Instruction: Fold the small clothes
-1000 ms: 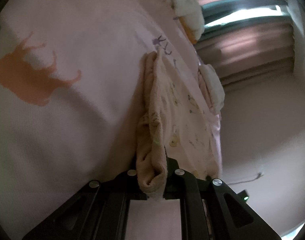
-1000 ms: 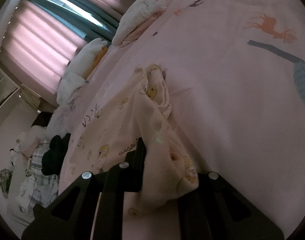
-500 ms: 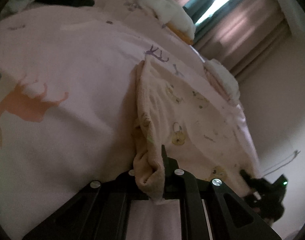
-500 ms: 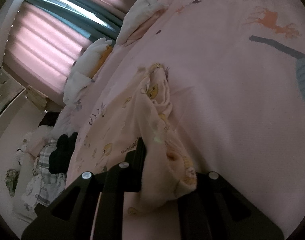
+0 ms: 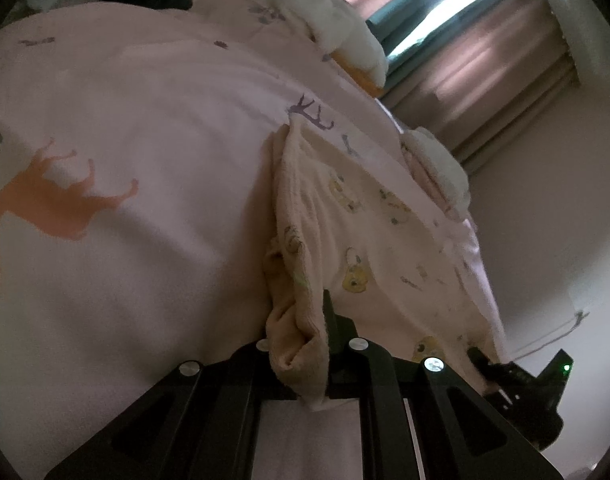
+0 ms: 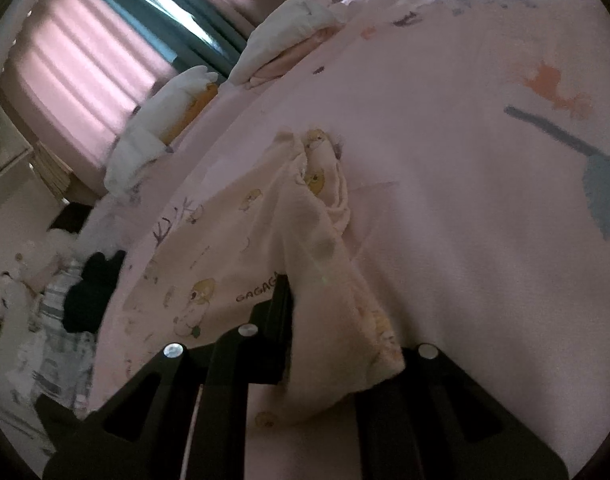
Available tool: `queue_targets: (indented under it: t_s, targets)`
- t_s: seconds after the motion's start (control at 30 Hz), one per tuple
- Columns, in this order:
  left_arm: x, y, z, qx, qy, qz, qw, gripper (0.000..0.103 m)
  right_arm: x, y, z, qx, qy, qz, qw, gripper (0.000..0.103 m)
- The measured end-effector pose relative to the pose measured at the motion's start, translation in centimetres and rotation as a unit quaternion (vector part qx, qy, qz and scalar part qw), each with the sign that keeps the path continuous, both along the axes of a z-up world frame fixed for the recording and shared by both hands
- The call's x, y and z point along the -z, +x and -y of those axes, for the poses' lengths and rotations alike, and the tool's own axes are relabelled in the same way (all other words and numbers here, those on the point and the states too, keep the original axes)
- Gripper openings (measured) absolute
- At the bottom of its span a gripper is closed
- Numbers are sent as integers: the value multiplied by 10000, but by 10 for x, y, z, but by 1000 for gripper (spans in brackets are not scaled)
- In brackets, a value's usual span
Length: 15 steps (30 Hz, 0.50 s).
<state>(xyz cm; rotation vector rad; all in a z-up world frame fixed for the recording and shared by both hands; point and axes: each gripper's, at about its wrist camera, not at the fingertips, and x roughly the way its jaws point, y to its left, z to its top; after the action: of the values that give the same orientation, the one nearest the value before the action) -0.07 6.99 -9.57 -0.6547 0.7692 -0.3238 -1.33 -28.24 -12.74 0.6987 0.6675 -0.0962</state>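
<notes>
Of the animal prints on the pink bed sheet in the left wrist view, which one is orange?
The large deer-like print at the left of the sheet is orange. The smaller antlered print beyond the cream garment is purple.

Left gripper [image 5: 301, 344] and right gripper [image 6: 325, 320] angled downward, jaws of both clamped on cloth.

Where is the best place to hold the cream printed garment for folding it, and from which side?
At its near bunched edge, approaching low from the near side. Both corners are already pinched there: left gripper and right gripper hold the cream printed garment, which trails away flat.
</notes>
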Motion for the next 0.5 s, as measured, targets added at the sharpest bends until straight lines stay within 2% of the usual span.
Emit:
queue_targets:
  t_s: [0.07,0.17,0.23,0.33,0.4,0.5]
  targets:
    - [1,0,-3,48,-204,39,9998,12,-5,0,-6,16,-202,2,9998,11]
    - [1,-2,-5,53,-354,69,9993,12,-11,0,-12,-62,-180,56,9998,10]
    - [0,-4,-5,36,-388,103,9992,12,-16,-1,-13,-92,74,181,9998,10]
    - [-2,0,-1,23,-269,-52,9996,12,-30,1,-24,-321,453,464,9974,10]
    - [-3,1,-2,65,-297,-67,9995,12,-40,5,-36,-481,521,574,9958,10]
    - [-2,4,-10,115,-527,-163,9984,12,-56,24,-74,-1132,835,825,9866,9]
